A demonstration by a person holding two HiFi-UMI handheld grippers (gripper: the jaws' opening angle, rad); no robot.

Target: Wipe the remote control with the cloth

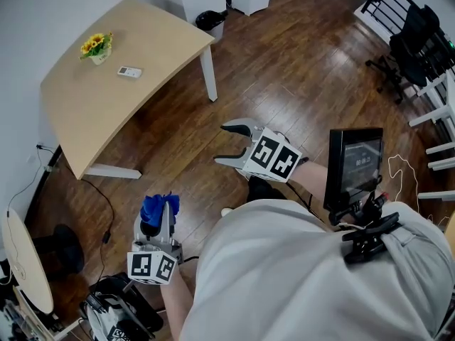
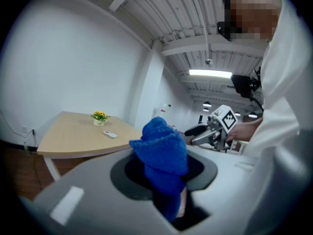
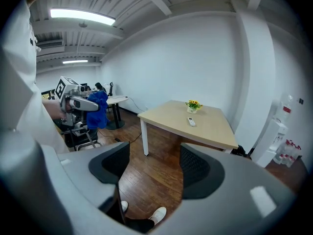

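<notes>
In the head view, your left gripper [image 1: 162, 222] sits at the lower left of the frame, clamped on the blue cloth [image 1: 153, 206]. Your right gripper [image 1: 222, 143] is at the centre with its jaws spread wide and nothing in them. The remote control [image 1: 129, 72] lies on the table [image 1: 85, 112] in the upper left, beside a small pot of flowers [image 1: 97, 47] and well apart from both grippers. You need to close that gap first, so walk up to the table's long edge.

In the left gripper view, the cloth bunches up out of the jaws at the centre, with a good wad free for wiping. The remote is small at mid-left.

In the right gripper view, the open jaws frame bare floor and your shoes [image 3: 159, 213] at the bottom. The remote sits right of centre. Use this gripper to pin the remote, since it looks light enough to slide under the cloth. Mind the table leg [image 1: 209, 74], the floor cable [image 1: 99, 197] and the flowers.
</notes>
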